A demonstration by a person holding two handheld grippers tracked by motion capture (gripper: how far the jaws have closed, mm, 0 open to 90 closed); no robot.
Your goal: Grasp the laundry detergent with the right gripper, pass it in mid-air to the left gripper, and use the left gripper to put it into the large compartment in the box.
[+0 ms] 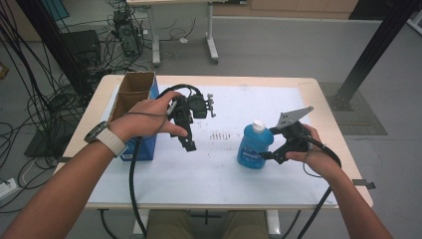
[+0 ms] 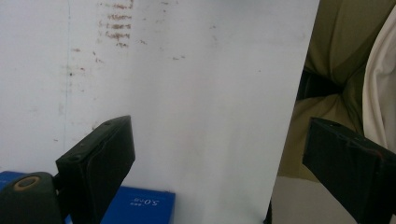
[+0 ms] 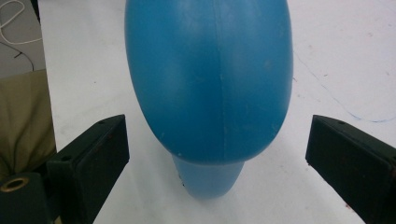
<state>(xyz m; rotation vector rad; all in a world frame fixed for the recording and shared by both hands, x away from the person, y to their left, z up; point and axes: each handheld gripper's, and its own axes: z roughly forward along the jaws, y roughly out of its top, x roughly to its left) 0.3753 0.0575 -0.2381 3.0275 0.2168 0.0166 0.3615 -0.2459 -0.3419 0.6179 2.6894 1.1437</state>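
Note:
A blue plastic bottle (image 1: 254, 147) with a white cap (image 1: 258, 124) stands on the white sheet (image 1: 224, 169) right of centre. My right gripper (image 1: 268, 155) is level beside it and points at its lower body. In the right gripper view the bottle (image 3: 210, 79) sits between the wide-apart jaws, and the pads (image 3: 100, 144) do not touch it, so my right gripper (image 3: 217, 149) is open. My left gripper (image 1: 189, 144) hangs above the sheet left of centre, pointing down and back toward the person. My left gripper (image 2: 219, 149) is open with nothing between its jaws.
An open box (image 1: 133, 104), cardboard inside and blue outside, stands at the table's left side behind my left hand; its blue wall (image 2: 140, 205) shows in the left gripper view. The table's near edge (image 1: 224, 201) and the person's lap lie close below. Cables trail from both grippers.

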